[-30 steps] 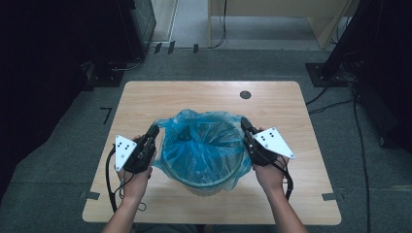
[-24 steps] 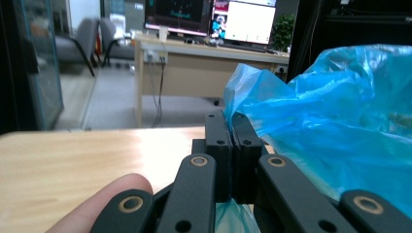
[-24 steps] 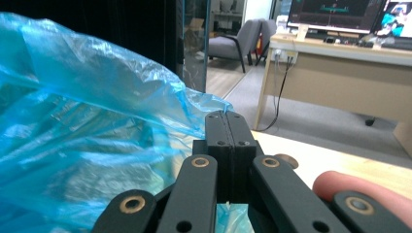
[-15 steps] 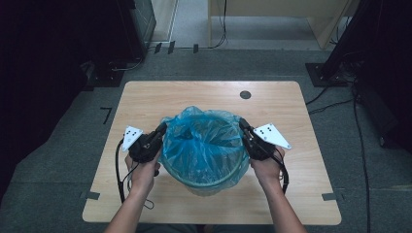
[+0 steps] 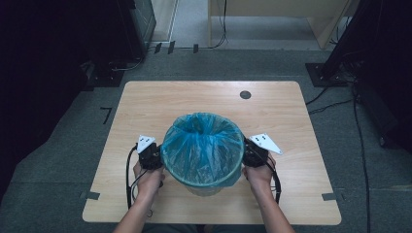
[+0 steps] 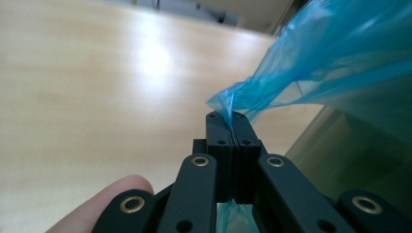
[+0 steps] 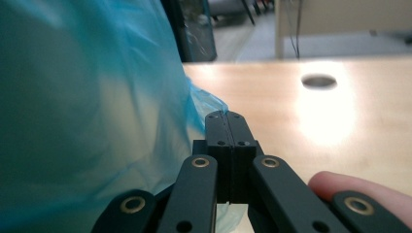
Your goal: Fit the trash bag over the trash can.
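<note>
A blue plastic bag (image 5: 203,148) lines a translucent bin (image 5: 206,188) near the table's front middle, its mouth stretched over the rim. My left gripper (image 5: 156,156) is at the bin's left side, shut on the bag's edge (image 6: 228,104), which bunches out between the closed tips (image 6: 232,119). My right gripper (image 5: 248,154) sits at the bin's right side. It is shut on the bag's other edge (image 7: 206,104), with its tips (image 7: 227,118) pressed together beside the covered bin wall (image 7: 87,121).
The wooden table (image 5: 194,104) has a round cable hole (image 5: 245,94) at the back right. Grey carpet, cables and dark equipment surround the table. A finger (image 6: 109,194) rests beside the left jaws.
Both grippers have come down along the bin's sides, pulling the bag's edge lower over the rim. The bag's mouth now looks rounder and tighter.
</note>
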Available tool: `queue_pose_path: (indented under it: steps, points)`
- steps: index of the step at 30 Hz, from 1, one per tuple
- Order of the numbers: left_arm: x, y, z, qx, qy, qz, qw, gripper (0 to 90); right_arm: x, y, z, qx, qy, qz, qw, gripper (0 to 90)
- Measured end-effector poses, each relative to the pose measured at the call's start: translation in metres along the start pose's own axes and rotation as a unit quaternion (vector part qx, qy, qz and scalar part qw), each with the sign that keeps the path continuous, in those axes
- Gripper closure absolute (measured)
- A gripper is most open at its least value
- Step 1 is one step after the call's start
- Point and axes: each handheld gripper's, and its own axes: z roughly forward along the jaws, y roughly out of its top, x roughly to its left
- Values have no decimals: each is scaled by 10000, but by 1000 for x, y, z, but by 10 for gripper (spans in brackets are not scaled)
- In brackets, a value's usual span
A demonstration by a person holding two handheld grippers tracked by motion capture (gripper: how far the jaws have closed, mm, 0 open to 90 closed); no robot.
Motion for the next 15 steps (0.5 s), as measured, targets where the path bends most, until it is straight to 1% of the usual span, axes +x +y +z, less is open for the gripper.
queue_pose_path:
  steps: [1, 2, 3, 4, 5, 6, 7, 8, 9, 10, 12, 13, 15]
  points:
    - [3, -5, 0, 109, 43, -6, 9999, 891, 0, 0, 0, 0, 0, 0, 10000, 900]
    - [8, -16, 1, 342, 53, 5, 9994, 888, -5, -10, 1, 192, -122, 91, 9997, 900]
    - [8, -16, 1, 342, 53, 5, 9994, 886, -5, -10, 1, 192, -122, 91, 9997, 900]
    - [9, -26, 3, 593, 31, 124, 9982, 881, -8, -18, 1, 385, -203, 103, 9990, 900]
    - [9, -26, 3, 593, 31, 124, 9982, 878, -8, -21, 1, 480, -262, 46, 9985, 900]
    - [8, -30, 3, 682, 60, 202, 9974, 876, -7, -25, 1, 576, -285, -6, 9979, 900]
    - [8, -35, 2, 754, 86, 262, 9968, 876, -7, -25, 1, 576, -285, -6, 9979, 900]
    - [8, -39, 2, 786, 105, 281, 9965, 876, -7, -28, 2, 662, -306, -72, 9973, 900]
    - [10, -42, 1, 827, 123, 277, 9961, 875, -6, -30, 2, 767, -314, -133, 9965, 900]
    - [11, -44, 1, 842, 133, 230, 9961, 874, -5, -33, 3, 885, -326, -177, 9954, 900]
    - [16, -48, 0, 889, 127, 89, 9959, 868, -7, -37, 4, 1018, -315, -147, 9942, 900]
    - [16, -48, -1, 892, 137, 73, 9959, 866, -7, -39, 5, 1103, -346, -138, 9932, 900]
    - [14, -48, -1, 982, 190, 188, 9948, 861, -8, -43, 7, 1267, -342, -70, 9913, 900]
